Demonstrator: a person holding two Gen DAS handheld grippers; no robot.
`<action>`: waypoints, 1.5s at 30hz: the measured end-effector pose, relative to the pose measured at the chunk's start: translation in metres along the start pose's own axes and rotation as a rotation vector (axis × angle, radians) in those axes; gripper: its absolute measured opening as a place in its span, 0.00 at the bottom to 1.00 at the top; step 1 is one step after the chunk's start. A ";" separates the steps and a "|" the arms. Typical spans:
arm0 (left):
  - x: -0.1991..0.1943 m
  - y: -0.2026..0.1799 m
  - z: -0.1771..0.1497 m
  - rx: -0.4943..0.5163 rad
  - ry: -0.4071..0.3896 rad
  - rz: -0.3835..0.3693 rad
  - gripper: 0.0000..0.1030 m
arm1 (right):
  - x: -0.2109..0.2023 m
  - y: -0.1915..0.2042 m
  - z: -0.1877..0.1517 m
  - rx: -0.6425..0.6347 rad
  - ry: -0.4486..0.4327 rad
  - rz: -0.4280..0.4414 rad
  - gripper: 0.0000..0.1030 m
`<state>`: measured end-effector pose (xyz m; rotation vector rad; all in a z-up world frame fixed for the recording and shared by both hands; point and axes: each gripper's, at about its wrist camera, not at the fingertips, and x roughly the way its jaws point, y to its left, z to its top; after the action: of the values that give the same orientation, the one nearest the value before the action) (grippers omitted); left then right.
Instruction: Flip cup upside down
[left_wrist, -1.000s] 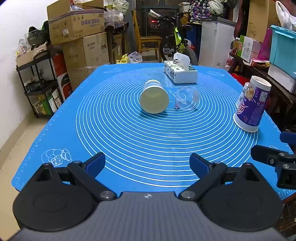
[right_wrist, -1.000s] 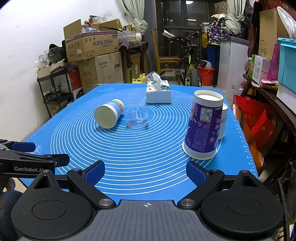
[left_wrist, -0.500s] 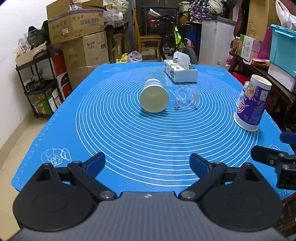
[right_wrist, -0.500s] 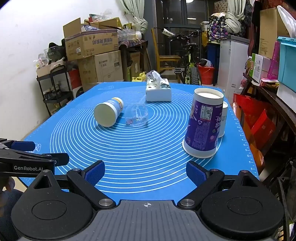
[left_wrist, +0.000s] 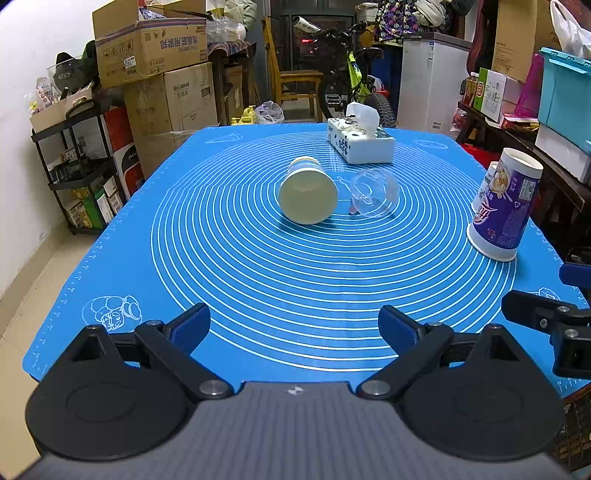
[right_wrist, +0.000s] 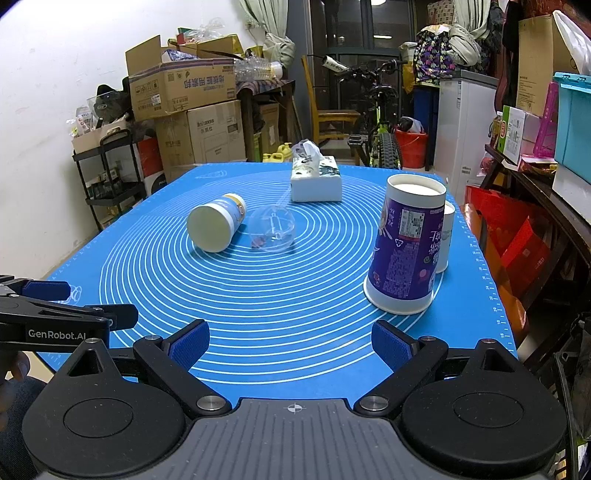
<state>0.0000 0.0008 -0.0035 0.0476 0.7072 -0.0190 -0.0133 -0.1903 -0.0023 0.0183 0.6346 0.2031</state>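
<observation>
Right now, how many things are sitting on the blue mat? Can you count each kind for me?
Paper cups: 3 - purple cup standing upside down, small white cup behind it, yellow-and-blue cup on its side
Clear plastic cups: 1 - clear cup on its side
Tissue boxes: 1 - tissue box
Total: 5

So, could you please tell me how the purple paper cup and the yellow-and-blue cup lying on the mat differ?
The purple paper cup stands upside down, wide rim on the blue mat; the yellow-and-blue cup lies on its side. The purple paper cup looks taller. The purple paper cup sits near the mat's right edge; the yellow-and-blue cup lies nearer the middle, beside a clear cup. Neither is held by a claw.
</observation>
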 end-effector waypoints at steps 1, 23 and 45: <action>0.000 0.000 0.000 0.000 0.000 0.000 0.94 | 0.000 0.000 0.000 0.000 0.000 0.000 0.92; 0.003 0.000 -0.004 0.002 0.002 0.001 0.94 | 0.000 -0.001 0.000 0.000 0.001 0.000 0.92; 0.005 0.001 -0.006 0.005 0.002 0.002 0.94 | 0.000 -0.001 0.001 0.001 0.002 0.000 0.92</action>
<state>0.0001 0.0018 -0.0118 0.0531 0.7092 -0.0184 -0.0122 -0.1910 -0.0017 0.0190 0.6365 0.2033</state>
